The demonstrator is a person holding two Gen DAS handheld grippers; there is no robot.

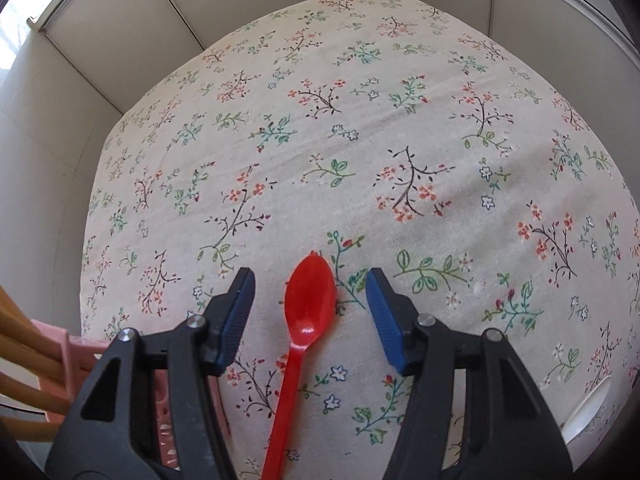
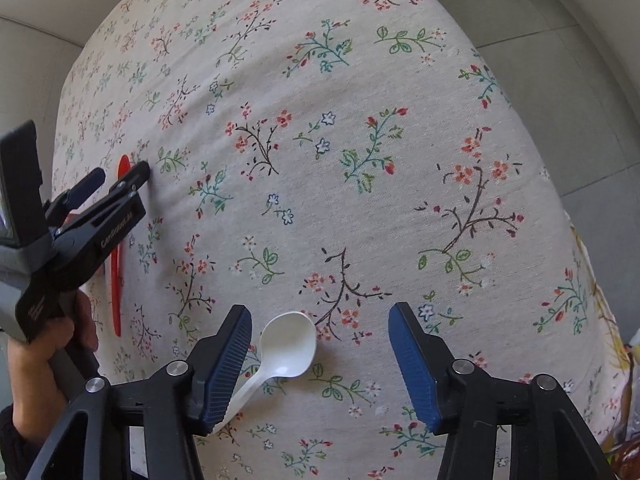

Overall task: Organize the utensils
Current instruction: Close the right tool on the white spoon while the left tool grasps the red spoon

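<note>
A red plastic spoon point(image 1: 310, 300) lies bowl-up on the floral tablecloth point(image 1: 360, 140), between the open fingers of my left gripper point(image 1: 310, 278), which hovers over it without touching. The red spoon also shows in the right wrist view point(image 2: 117, 272), under the left gripper point(image 2: 120, 174). A white plastic spoon point(image 2: 286, 346) lies on the cloth between the open fingers of my right gripper point(image 2: 320, 314); its handle runs under the left finger point(image 2: 224, 368). Neither gripper holds anything.
A pink slotted basket point(image 1: 80, 352) with wooden handles beside it sits at the table's left edge. A white object point(image 1: 588, 408) lies at the lower right. Grey cabinets point(image 1: 120, 40) surround the table. Colourful packaging point(image 2: 624, 400) sits at the right edge.
</note>
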